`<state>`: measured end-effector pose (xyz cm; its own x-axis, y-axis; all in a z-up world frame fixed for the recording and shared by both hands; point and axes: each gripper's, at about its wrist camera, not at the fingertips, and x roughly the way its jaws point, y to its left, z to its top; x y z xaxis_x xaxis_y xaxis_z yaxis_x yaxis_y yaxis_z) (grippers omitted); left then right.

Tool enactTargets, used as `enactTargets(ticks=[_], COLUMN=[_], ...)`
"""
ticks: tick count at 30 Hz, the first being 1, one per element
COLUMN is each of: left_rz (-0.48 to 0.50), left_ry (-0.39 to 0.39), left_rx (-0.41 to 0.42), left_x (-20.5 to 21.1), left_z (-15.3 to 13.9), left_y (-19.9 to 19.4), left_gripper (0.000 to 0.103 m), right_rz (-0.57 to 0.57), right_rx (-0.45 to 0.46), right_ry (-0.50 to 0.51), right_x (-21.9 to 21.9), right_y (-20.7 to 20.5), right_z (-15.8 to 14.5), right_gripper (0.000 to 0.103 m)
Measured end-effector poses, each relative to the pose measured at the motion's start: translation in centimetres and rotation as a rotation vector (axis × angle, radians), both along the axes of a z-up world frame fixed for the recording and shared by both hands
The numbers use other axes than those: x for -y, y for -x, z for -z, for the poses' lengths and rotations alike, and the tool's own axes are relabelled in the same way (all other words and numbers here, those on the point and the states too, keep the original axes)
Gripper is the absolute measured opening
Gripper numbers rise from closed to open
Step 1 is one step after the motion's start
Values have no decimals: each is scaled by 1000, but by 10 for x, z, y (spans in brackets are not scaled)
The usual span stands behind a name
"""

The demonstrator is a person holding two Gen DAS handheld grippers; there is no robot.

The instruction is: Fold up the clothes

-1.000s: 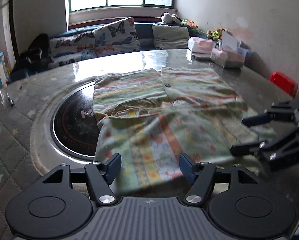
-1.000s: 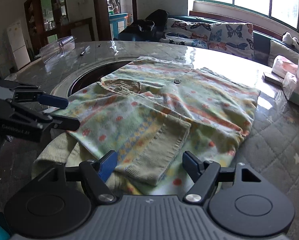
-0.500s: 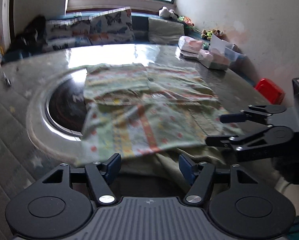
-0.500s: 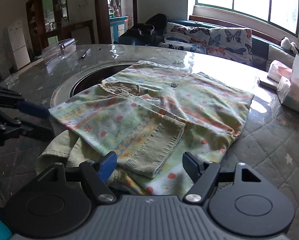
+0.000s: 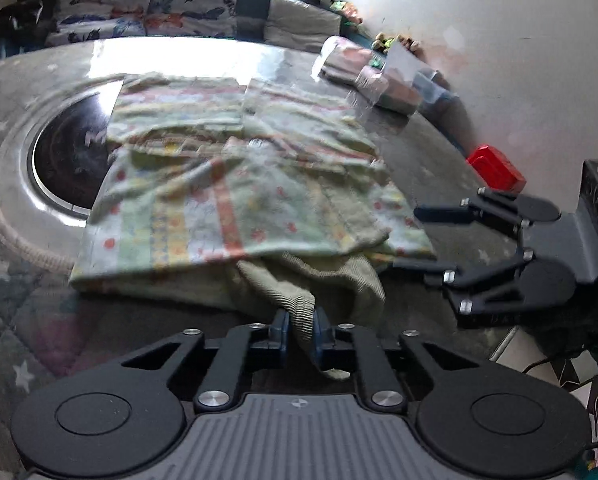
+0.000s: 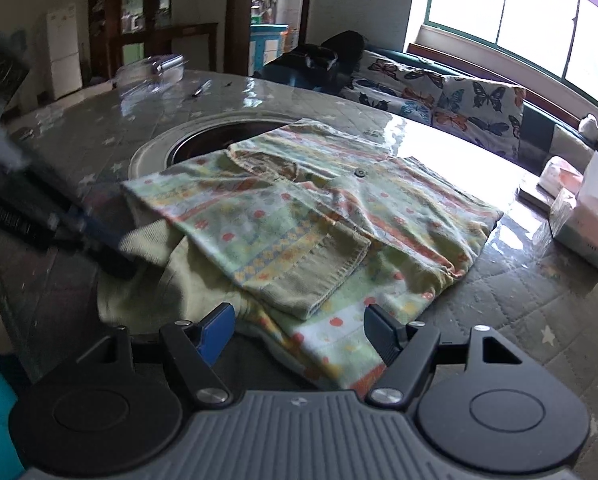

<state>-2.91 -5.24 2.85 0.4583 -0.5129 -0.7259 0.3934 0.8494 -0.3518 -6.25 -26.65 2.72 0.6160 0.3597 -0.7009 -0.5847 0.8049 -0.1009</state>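
Quilted table (image 6: 539, 300) carried the patterned cardigan (image 5: 235, 200), partly folded. Nearest, the left gripper (image 5: 299, 328) was closing its jaws on the ribbed hem (image 5: 295, 304); the right gripper (image 6: 299, 332) hung spread above cloth. Hem-lifting seemed underway; next, the right probably needs its own pinch.

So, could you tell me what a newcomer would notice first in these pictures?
A pastel patterned knit cardigan lies spread mid-table, partly over a round dark inset. The left gripper is closing on its ribbed hem at the near edge; the right gripper is open beside it.
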Motion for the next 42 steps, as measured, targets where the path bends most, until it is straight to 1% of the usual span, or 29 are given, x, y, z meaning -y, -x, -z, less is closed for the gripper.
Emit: enactTargets(ticks=[6,9,12,15,17,20,21,22,23,24,25,28,31,34,38,42], left_rz=[-26,-41,-49,-47,-46,-43,-45,-47,-50,-55,-55,-53,-36,-5,43,84], left_ry=[59,91,102,102,100,93,77,61,45,26,-1,-93,-191,-240,-316,-374], left_rx=[65,63,54,49,49,65,84,102,121,141,161,223,287,335,420,487], left_x=[-2,-2,-2,-3,-5,-11,-14,-18,-22,-25,-28,-36,-35,-34,-27,-23], left_z=[-24,-29,-30,-30,-29,-28,-28,-28,-28,-28,-26,-20,-13,-8,-1,6], left_y=[-22,-40,-53,-58,-59,-55,-51,-46,-41,-37,-32,-20,-14,-12,-11,-14], left_gripper=[11,11,11,11,11,13,16,27,34,44,50,54,55,56,56,56], right_rz=[-82,-97,-96,-99,-98,-68,-55,-45,-37,-30,-26,-15,15,31,46,48], right_rx=[16,42,55,48,11,-38,-48,-60,-74,-81,-84,-87,-96,-93,-83,-82], right_ry=[33,26,-8,-42,-73,-132,-152,-174,-193,-207,-217,-231,-263,-279,-296,-293], right_x=[-8,-18,-27,-37,-41,-39,-37,-35,-33,-32,-31,-32,-29,-27,-25,-26], right_y=[11,9,-1,-13,-22,-32,-36,-39,-41,-43,-44,-48,-52,-55,-56,-57], right_z=[2,3,4,5,8,9,9,8,7,6,5,2,-2,-6,-10,-11], right_gripper=[73,73,69,58,37,25,24,23,21,21,21,18,16,16,16,15])
